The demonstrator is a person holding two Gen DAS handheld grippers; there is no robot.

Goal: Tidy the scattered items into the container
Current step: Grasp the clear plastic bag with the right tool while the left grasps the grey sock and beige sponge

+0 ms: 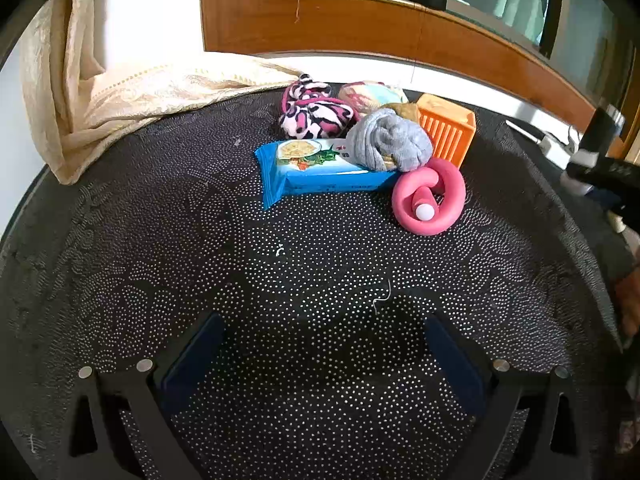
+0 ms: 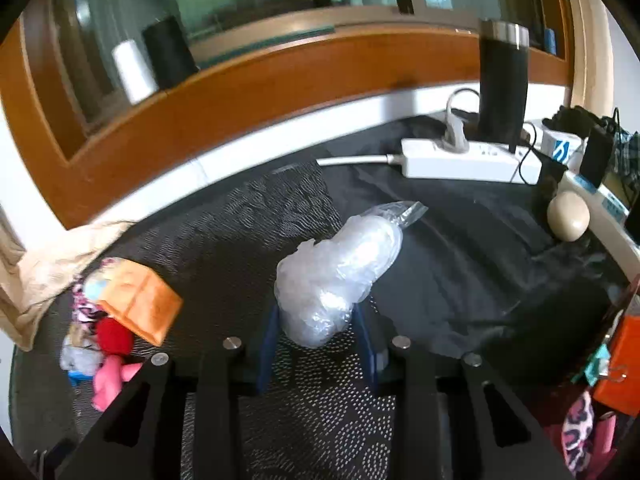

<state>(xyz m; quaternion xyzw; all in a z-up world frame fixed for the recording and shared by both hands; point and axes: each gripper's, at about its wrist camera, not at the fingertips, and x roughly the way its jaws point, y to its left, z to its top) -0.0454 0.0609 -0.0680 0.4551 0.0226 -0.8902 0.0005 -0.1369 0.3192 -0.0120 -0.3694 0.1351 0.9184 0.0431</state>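
Right gripper [image 2: 316,336] clamps one crumpled clear plastic bag [image 2: 340,272] between its fingers; left gripper [image 1: 320,364] (jaws wide, empty) faces one orange container [image 1: 448,128].

almost nothing legible. the blue snack packet [image 1: 320,168] carries small red and white print at about 2 o'clock on its top face, beside a food picture, too small to read. in the right wrist view a white box [image 2: 562,150] at 2 o'clock bears a blue curved logo; no letters can be made out.
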